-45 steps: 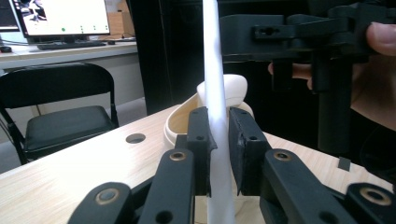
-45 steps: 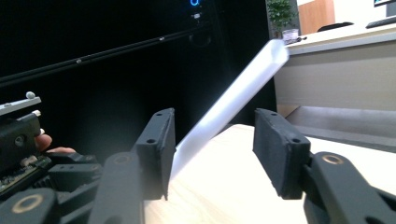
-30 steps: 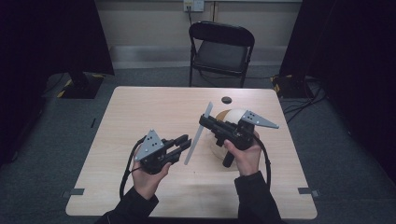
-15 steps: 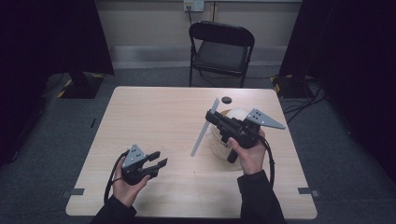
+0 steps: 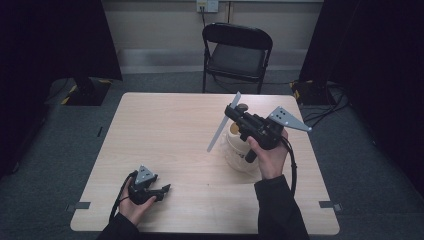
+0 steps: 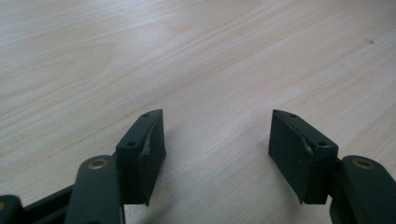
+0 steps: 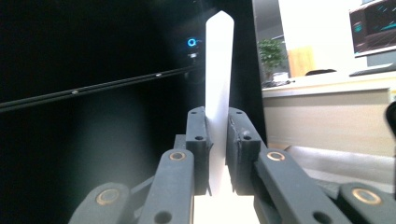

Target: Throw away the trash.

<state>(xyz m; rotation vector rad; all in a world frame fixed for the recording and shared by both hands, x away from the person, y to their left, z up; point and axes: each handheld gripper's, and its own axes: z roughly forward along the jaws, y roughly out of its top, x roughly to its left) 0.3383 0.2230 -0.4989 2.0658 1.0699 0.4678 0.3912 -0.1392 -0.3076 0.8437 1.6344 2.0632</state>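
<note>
My right gripper (image 5: 231,113) is held in the air over the table's right half, shut on a long flat white strip (image 5: 222,126). The strip slants down to the left from the jaws. In the right gripper view the strip (image 7: 218,65) stands upright, pinched between the jaws of that gripper (image 7: 217,116). A white pot (image 5: 234,149) sits on the table under the right hand. My left gripper (image 5: 164,189) rests low at the table's front left, open, with bare wood between its jaws in the left gripper view (image 6: 217,144).
The light wooden table (image 5: 165,125) has a small dark round thing (image 5: 243,106) near its far edge, just behind the right gripper. A black folding chair (image 5: 235,55) stands beyond the table. Dark curtains hang on both sides.
My left gripper has drawn back from the strip's lower end to the front left of the table. The right gripper has carried the strip to the right and higher.
</note>
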